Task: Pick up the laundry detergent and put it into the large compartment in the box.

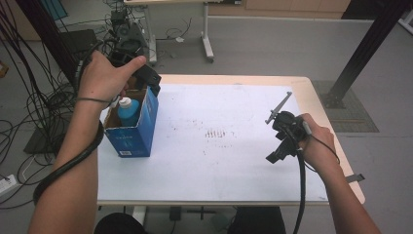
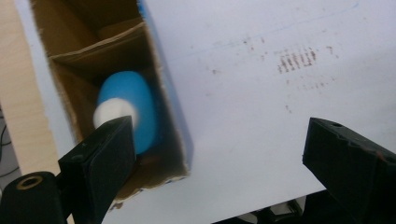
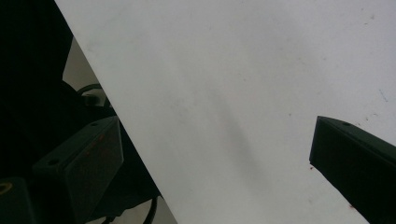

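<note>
Left gripper [image 1: 141, 78] hangs just above the open top of a blue cardboard box [image 1: 146, 124], held in the person's left hand [image 1: 104, 75]. In the left gripper view its two black jaws stand wide apart w/ nothing between them; one jaw sits in front of the box opening, the other over bare table. No pad presses on anything.

Inside the box, a blue bottle [image 2: 128, 109] w/ a white cap [image 2: 112, 112] stands upright, seen from above, slightly blurred. It sits in the box compartment nearest the gripper; a cardboard divider [image 2: 100, 49] crosses the box behind it. In the high view the bottle's cap and shoulders show at the box's open top, directly below the left hand. Bottle is free of the jaws.

The box stands upright at the left edge of the white table [image 1: 234, 165], near its far-left corner.

Right gripper [image 1: 282, 141] is well apart, at the table's right side, held in the right hand [image 1: 316, 146], low over the surface. In the right gripper view its jaws also stand wide, empty, w/ bare white tabletop between them and the table edge running diagonally past one jaw.

Faint brown marks [image 1: 216, 132] dot the mid-table, between the two grippers. Cables [image 1: 29, 97] lie on the floor left of the table.
</note>
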